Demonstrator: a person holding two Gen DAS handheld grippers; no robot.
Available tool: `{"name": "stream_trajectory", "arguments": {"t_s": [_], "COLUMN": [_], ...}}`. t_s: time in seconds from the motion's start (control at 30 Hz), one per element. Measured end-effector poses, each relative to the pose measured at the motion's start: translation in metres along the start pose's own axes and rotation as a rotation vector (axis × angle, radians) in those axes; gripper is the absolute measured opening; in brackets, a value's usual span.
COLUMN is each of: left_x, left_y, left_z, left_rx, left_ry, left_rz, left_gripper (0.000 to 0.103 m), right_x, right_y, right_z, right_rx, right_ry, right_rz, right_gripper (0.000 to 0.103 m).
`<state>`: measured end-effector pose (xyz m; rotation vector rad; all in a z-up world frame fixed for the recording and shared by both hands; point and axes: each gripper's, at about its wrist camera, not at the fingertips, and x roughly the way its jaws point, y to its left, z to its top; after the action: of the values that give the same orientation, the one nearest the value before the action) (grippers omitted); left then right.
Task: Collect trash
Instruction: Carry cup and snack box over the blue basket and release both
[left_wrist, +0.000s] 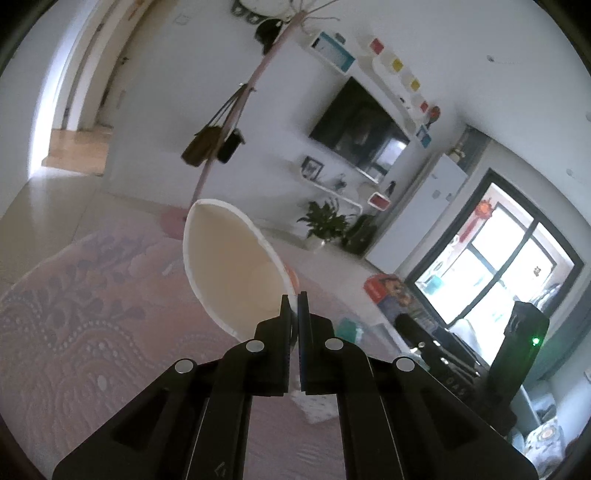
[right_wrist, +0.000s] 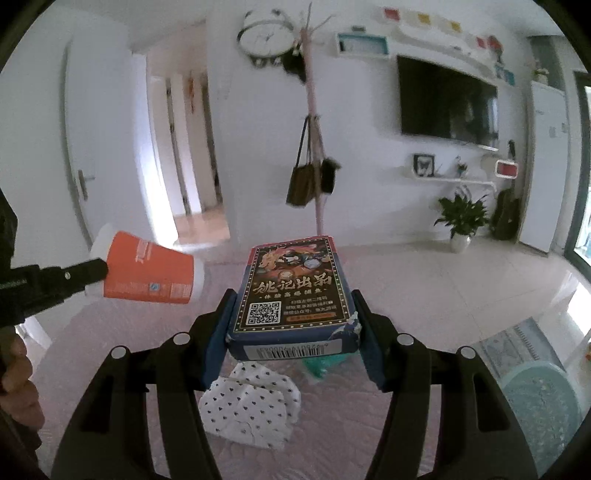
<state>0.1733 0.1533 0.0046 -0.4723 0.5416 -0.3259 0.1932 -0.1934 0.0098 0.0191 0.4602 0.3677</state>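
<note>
My left gripper (left_wrist: 294, 299) is shut on the rim of an orange and white paper cup (left_wrist: 232, 266) and holds it in the air, its cream inside facing the camera. In the right wrist view the same cup (right_wrist: 147, 273) hangs on its side at the left, held by the left gripper's fingers (right_wrist: 85, 275). My right gripper (right_wrist: 291, 325) is shut on a dark blue card box (right_wrist: 291, 295) with a QR code, held level above the pink surface. A crumpled white dotted paper (right_wrist: 251, 406) and a teal scrap (right_wrist: 321, 365) lie below it.
A pink patterned cloth (left_wrist: 92, 332) covers the surface below. A coat stand with bags (right_wrist: 314, 166), a wall TV (right_wrist: 447, 103), a potted plant (right_wrist: 461, 221) and a teal round stool (right_wrist: 539, 402) stand around. A black device with a green light (left_wrist: 524, 339) is at the right.
</note>
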Motion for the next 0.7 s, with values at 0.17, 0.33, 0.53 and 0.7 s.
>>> {"name": "stream_trajectory", "arguments": {"t_s": [0.17, 0.33, 0.53, 0.7], "left_x": [-0.01, -0.001, 0.041, 0.084], "left_y": [-0.045, -0.112, -0.187, -0.236], "left_z": [-0.003, -0.015, -0.044, -0.07], "left_rx": [0.042, 0.119, 0.199, 0.234], "left_ry": [-0.02, -0.002, 0.078, 0.172], "left_rz": [-0.076, -0.169, -0.262, -0.345], "left_gripper": [0.002, 0.002, 0.002, 0.002], "right_x": [-0.056, -0.105, -0.147, -0.168], "right_y": [-0.035, -0.079, -0.142, -0.193], "right_z": [0.004, -0.003, -0.014, -0.026], "right_rx": [0.046, 0.069, 0.12, 0.211], "right_ry": [-0.08, -0.128, -0.133, -0.111], "right_rz": [-0.057, -0.167, -0.326, -0.405], "right_gripper": [0.057, 0.057, 0.057, 0.057]}}
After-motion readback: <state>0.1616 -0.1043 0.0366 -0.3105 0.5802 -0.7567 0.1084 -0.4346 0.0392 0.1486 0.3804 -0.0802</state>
